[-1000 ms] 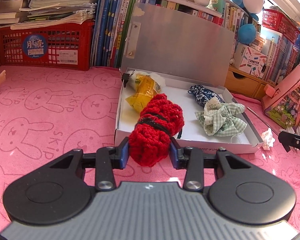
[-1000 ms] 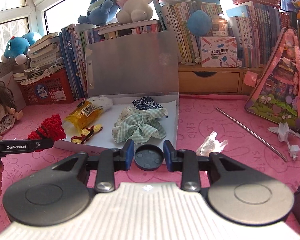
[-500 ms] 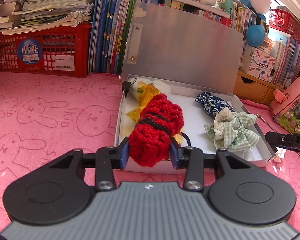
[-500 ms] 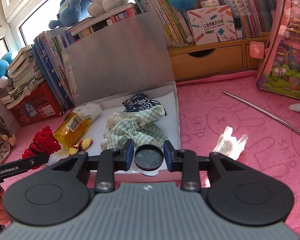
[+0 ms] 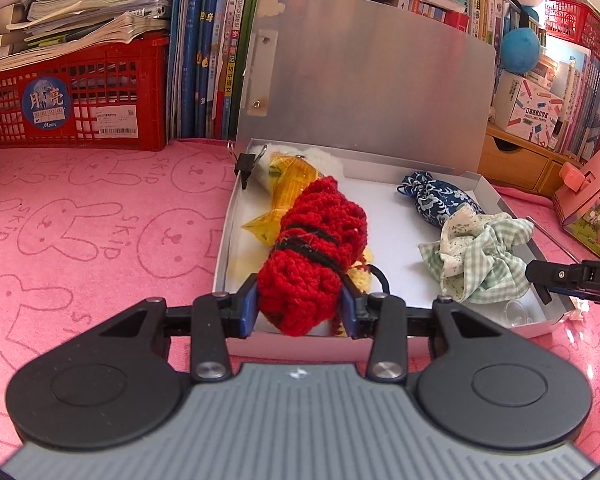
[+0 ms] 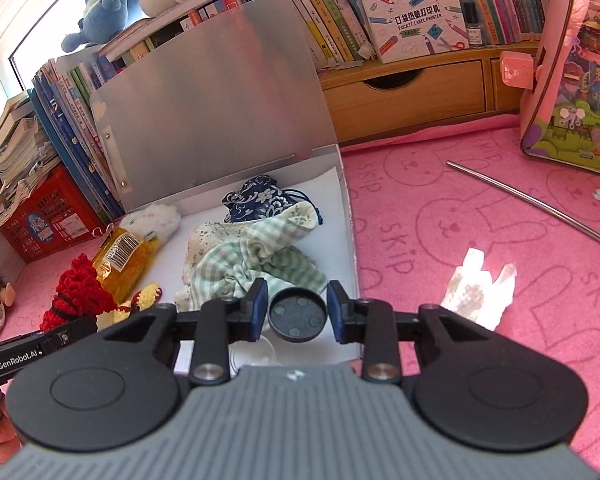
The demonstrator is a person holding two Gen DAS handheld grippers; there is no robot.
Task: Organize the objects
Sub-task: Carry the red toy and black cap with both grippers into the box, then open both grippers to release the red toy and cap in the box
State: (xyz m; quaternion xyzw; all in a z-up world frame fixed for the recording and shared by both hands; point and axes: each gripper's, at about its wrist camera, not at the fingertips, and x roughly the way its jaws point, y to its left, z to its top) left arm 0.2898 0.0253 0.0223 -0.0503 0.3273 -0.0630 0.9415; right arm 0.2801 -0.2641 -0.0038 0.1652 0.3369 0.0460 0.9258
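Observation:
My left gripper [image 5: 300,310] is shut on a red crocheted bundle [image 5: 314,256] tied with black yarn, held above the front left part of an open white box [image 5: 228,240]. The same red bundle [image 6: 76,294] shows at the left of the right wrist view. My right gripper [image 6: 296,312] is shut on a round black disc [image 6: 297,315], held over the box's [image 6: 346,216] front right corner. Inside the box lie a yellow packet [image 5: 290,190], a blue flowered pouch [image 5: 436,198], a green checked cloth [image 5: 484,252] and a yellow crocheted piece [image 6: 144,296].
The box's silver lid [image 5: 364,92] stands upright behind it. A red crate [image 5: 76,96] and books stand at the back. On the pink bunny cloth [image 6: 440,220] lie a metal rod [image 6: 532,200] and crumpled paper [image 6: 480,288]. A pink toy house [image 6: 580,64] stands at the right.
Both grippers have moved closer to the box and lower, each keeping its hold. The right gripper has rolled, so the scene tilts in its view.

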